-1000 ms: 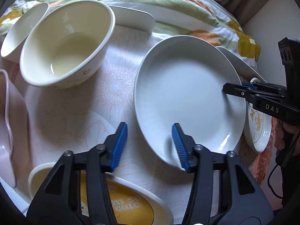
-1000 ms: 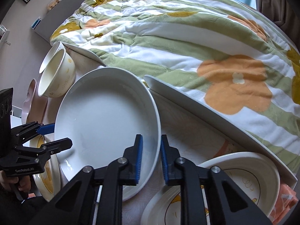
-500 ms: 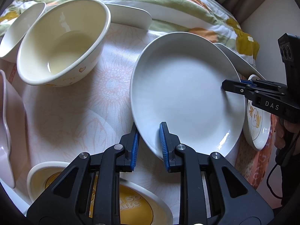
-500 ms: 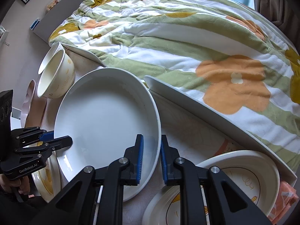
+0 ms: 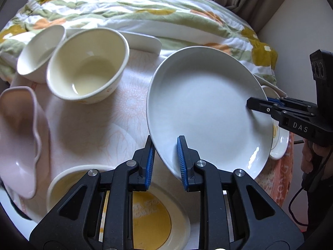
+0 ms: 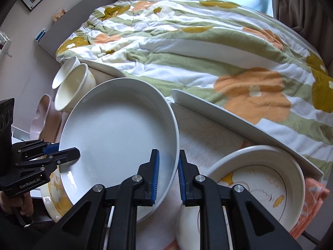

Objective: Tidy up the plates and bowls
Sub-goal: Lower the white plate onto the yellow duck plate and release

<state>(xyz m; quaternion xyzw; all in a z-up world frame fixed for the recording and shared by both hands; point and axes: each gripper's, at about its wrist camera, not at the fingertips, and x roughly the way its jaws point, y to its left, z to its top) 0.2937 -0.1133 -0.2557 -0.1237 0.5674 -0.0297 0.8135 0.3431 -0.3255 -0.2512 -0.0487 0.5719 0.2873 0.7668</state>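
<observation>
White plate (image 5: 204,108), tilted above floral tabletop (image 5: 100,125), pinched on opposite rims by left gripper (image 5: 165,162) and right gripper (image 6: 167,177); beside it 2 cream bowls (image 5: 87,68), pink bowl (image 5: 18,137), yellow-centred dish (image 5: 145,218), cartoon-print dish (image 6: 256,181).

"DAS" on the right gripper (image 5: 263,105), "GenRobot.AI" on the left gripper (image 6: 62,153)
</observation>
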